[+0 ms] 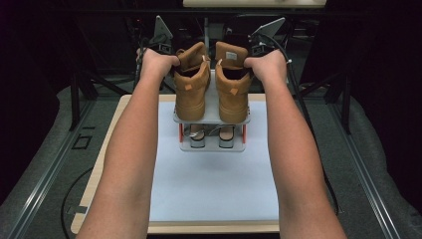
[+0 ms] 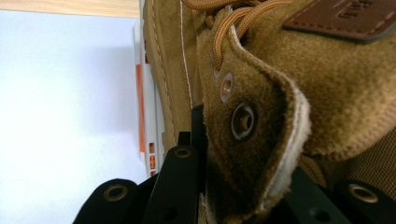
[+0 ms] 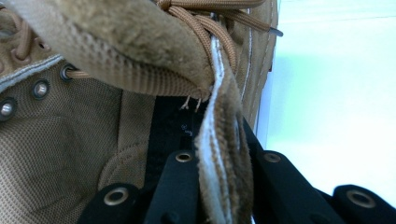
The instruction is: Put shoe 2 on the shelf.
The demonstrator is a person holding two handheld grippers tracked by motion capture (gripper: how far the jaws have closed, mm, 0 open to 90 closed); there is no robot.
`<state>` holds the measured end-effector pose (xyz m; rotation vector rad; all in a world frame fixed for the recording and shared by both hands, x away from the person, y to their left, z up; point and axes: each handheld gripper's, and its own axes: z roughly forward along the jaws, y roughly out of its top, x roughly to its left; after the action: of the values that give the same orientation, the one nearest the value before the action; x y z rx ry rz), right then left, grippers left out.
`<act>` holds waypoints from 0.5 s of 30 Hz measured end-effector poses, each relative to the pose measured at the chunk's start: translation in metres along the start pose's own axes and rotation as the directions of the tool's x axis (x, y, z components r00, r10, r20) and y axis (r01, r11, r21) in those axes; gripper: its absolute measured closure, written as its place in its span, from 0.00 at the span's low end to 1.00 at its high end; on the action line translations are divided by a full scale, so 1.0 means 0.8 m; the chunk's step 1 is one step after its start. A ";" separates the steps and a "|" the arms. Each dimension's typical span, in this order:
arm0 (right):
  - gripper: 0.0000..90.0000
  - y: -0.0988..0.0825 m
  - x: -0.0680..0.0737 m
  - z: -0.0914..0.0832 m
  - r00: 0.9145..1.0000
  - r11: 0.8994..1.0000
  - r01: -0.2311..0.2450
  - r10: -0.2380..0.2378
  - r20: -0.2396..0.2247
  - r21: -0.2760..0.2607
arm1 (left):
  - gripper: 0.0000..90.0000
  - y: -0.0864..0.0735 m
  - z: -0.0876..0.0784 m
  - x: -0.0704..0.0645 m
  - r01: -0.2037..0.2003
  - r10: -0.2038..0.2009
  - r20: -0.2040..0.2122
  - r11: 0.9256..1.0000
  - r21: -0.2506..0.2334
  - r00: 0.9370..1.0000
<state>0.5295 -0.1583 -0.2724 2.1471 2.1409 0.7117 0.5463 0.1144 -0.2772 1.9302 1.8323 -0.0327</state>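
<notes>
A person's left claw (image 1: 166, 56) and right claw (image 1: 256, 55) each clamp the collar of a tan boot, the left boot (image 1: 191, 82) and right boot (image 1: 232, 82) standing side by side on the top tier of a small grey shoe rack (image 1: 213, 133) on the worktop (image 1: 107, 144). Done well, both boots move level and together, grips firm on the soft suede edges.

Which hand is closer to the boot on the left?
Left. The left hand is right at the left boot, gripping its collar; the right hand is at the right boot.
</notes>
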 end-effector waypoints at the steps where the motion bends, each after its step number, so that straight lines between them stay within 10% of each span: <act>1: 0.94 0.000 0.001 0.002 1.000 1.000 -0.008 0.008 -0.002 -0.004 | 0.93 0.001 0.001 -0.001 0.009 -0.009 0.004 1.000 -0.006 1.000; 15: 0.93 0.011 -0.001 0.017 1.000 1.000 -0.013 0.014 -0.007 0.002 | 0.92 -0.003 0.013 0.000 0.016 -0.015 0.019 1.000 -0.018 1.000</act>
<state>0.5421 -0.1554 -0.2818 2.1656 2.1340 0.7195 0.5467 0.1105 -0.2869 1.8973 1.8289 -0.0398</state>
